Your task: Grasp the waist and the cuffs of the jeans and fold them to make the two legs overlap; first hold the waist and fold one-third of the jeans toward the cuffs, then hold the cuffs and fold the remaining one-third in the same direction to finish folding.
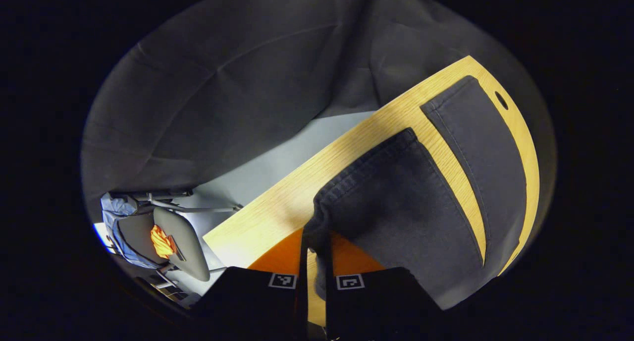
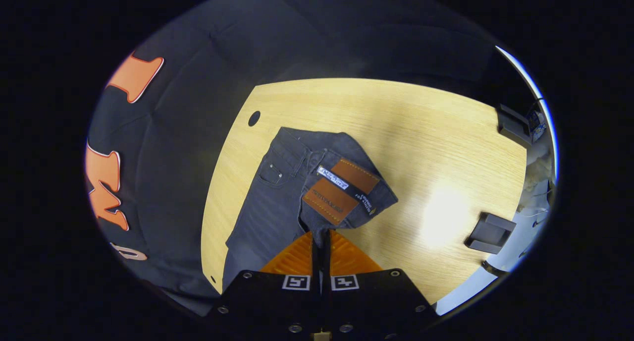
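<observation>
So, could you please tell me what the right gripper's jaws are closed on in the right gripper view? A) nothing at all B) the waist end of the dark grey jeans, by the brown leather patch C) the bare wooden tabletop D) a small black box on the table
B: the right gripper has its jaws pinched on the waist fabric of the dark grey denim jeans, just below the brown leather patch.

Left gripper [image 1: 316,261]: black body, a square black-and-white marker behind each finger; right gripper [image 2: 321,249]: the same markers, round screws behind them on the body.
</observation>
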Demonstrator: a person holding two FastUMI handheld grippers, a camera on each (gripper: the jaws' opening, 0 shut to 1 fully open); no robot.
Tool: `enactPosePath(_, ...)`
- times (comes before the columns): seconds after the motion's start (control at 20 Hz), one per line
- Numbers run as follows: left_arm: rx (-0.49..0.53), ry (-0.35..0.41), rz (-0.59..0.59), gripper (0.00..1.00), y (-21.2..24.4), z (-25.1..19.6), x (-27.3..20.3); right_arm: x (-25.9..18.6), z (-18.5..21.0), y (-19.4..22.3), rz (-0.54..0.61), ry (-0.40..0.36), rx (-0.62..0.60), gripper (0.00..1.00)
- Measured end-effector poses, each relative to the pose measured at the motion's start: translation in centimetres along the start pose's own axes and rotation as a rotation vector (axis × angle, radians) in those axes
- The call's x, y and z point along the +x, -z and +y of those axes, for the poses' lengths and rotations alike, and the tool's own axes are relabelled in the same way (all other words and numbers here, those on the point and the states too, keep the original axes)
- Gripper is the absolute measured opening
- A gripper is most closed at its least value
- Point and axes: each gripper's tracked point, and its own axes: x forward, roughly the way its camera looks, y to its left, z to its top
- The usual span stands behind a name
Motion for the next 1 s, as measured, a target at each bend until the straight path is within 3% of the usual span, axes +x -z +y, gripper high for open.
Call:
enactPosePath(0.05, -0.071, 0.069, -0.028, 0.05, -0.8, -1.5, 0.0, -0.2, -0.1, 0.0, -0.004, 0.000, 0.000, 0.01)
enactPosePath(0.15, -0.145, 0.149, -0.020, 0.02, -1.0, -2.7, -1.3, -0.4, -0.1, -0.4, -0.015, -0.004, 0.015, 0.01)
enactPosePath(0.45, -0.125, 0.342, -0.108, 0.02, -4.9, -6.4, -6.9, -1.2, 3.6, -1.2, -0.020, -0.087, 0.045, 0.01)
enactPosePath(0.75, -0.138, 0.402, -0.129, 0.02, -8.5, -11.3, -7.8, -0.9, 6.8, -2.8, -0.023, -0.118, 0.063, 0.01)
enactPosePath(1.0, -0.065, 0.420, -0.155, 0.02, -12.6, -15.8, -8.5, 1.0, 9.2, -4.5, -0.027, -0.120, 0.076, 0.01)
